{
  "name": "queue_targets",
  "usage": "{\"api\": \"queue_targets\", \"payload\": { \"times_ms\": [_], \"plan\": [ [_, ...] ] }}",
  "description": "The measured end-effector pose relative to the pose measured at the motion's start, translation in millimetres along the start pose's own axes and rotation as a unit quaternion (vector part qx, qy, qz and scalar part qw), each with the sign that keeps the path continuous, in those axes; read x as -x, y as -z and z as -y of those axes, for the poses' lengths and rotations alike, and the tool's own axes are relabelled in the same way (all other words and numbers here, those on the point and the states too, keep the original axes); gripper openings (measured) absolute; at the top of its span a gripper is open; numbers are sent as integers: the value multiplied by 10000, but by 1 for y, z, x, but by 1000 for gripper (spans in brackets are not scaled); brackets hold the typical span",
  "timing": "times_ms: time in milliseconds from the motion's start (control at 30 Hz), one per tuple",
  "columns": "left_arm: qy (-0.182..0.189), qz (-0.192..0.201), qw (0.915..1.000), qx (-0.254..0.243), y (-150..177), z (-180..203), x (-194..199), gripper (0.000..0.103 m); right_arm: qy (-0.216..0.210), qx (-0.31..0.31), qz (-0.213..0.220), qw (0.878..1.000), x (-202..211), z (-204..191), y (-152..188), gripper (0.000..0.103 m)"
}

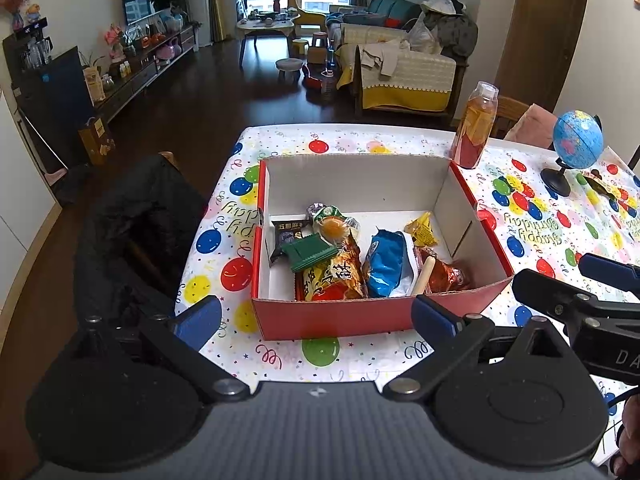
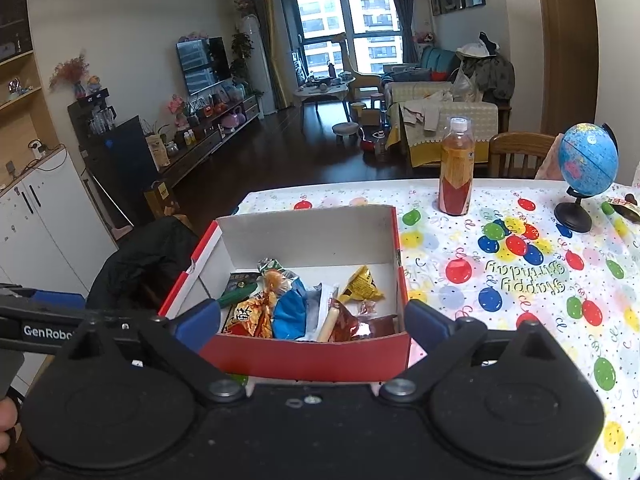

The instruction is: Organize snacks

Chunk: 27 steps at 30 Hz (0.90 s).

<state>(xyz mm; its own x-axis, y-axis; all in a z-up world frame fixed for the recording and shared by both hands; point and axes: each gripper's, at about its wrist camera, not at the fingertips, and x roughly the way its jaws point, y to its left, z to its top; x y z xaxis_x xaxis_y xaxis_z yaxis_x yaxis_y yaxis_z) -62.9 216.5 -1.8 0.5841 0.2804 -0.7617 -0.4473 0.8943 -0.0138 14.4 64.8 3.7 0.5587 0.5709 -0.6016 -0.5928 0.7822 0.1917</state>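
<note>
A red cardboard box (image 1: 332,316) with white inner walls stands on the balloon-print tablecloth and holds several snacks: a blue packet (image 1: 386,264), an orange-red packet (image 1: 336,276), a green wafer pack (image 1: 310,254), a yellow packet (image 1: 422,229). The box (image 2: 312,356) shows in the right wrist view too, with the blue packet (image 2: 290,314). My left gripper (image 1: 316,318) is open and empty, just in front of the box's near wall. My right gripper (image 2: 312,320) is open and empty, fingers either side of the near wall. One more snack (image 2: 624,202) lies far right by the globe.
An orange-red drink bottle (image 1: 476,126) stands behind the box's right corner. A blue globe (image 1: 576,142) on a black stand is at the far right. A dark jacket on a chair (image 1: 132,232) sits off the table's left edge. The right gripper's body (image 1: 580,304) shows at right.
</note>
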Motion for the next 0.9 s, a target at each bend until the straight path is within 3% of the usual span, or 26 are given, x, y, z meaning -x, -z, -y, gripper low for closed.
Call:
{"api": "queue_targets", "payload": {
  "times_ms": [900],
  "plan": [
    [-26,188,9998,2,1,2,11,102,85,-176,-42,9998,1,4,3,99]
  ]
}}
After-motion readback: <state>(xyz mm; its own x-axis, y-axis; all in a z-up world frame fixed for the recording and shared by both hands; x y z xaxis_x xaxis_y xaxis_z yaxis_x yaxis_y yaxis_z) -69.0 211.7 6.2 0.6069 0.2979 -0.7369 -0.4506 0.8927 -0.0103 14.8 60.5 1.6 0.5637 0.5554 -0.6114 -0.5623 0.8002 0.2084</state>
